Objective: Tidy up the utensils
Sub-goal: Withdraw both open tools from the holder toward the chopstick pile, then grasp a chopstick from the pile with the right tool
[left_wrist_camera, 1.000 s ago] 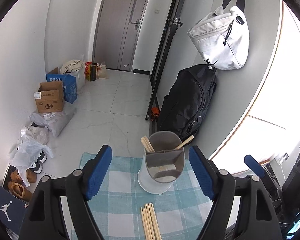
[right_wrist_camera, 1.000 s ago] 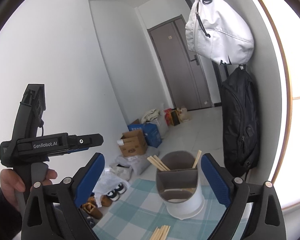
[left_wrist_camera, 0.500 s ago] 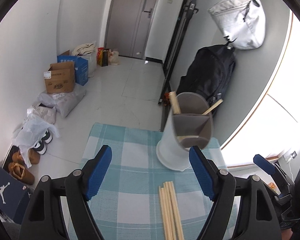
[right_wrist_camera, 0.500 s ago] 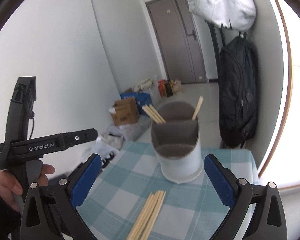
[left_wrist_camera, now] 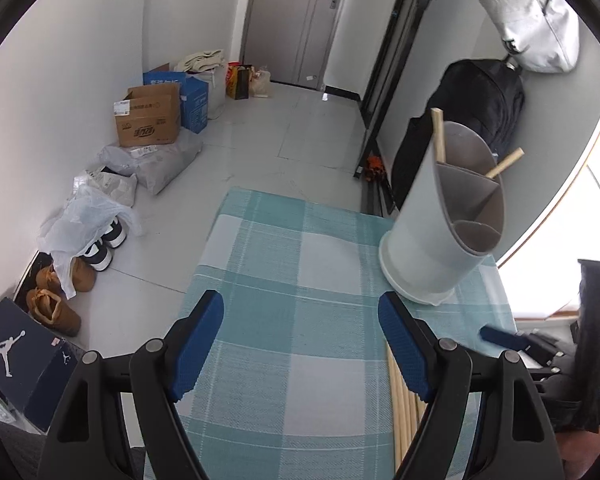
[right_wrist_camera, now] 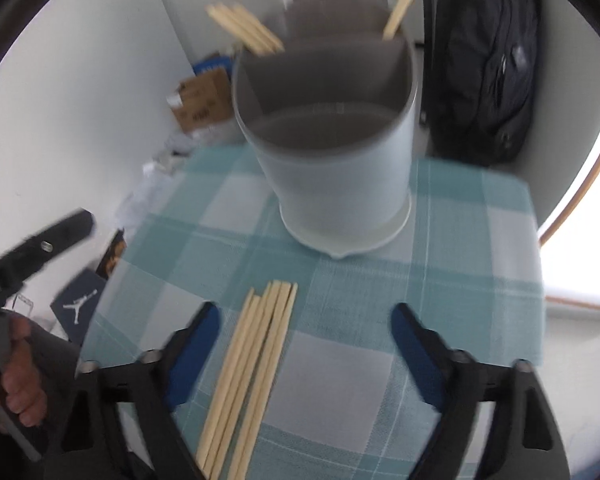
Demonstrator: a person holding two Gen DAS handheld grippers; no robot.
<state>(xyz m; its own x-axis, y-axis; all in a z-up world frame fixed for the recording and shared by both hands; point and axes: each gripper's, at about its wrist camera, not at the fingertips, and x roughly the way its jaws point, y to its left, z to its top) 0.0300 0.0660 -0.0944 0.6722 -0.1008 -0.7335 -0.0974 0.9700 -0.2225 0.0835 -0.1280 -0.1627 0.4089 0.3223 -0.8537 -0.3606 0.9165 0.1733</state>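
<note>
The right gripper (right_wrist_camera: 304,344) hangs over the checked cloth (right_wrist_camera: 440,280) with its jaws apart and grasping nothing; they have just been closing, and the bundle of loose chopsticks (right_wrist_camera: 252,364) lies flat on the cloth between the blue pads, nearer the left pad, from about 12 o'clock down toward 7 o'clock. The grey utensil holder (right_wrist_camera: 332,168) stands upright on the cloth at 12 o'clock from the bundle, with more chopsticks (right_wrist_camera: 246,28) leaning out of its rear compartments. The left gripper (left_wrist_camera: 300,344) is released, jaws wide over bare cloth, the holder (left_wrist_camera: 432,236) at its 1 o'clock and the bundle (left_wrist_camera: 404,416) partly hidden behind its right pad
</note>
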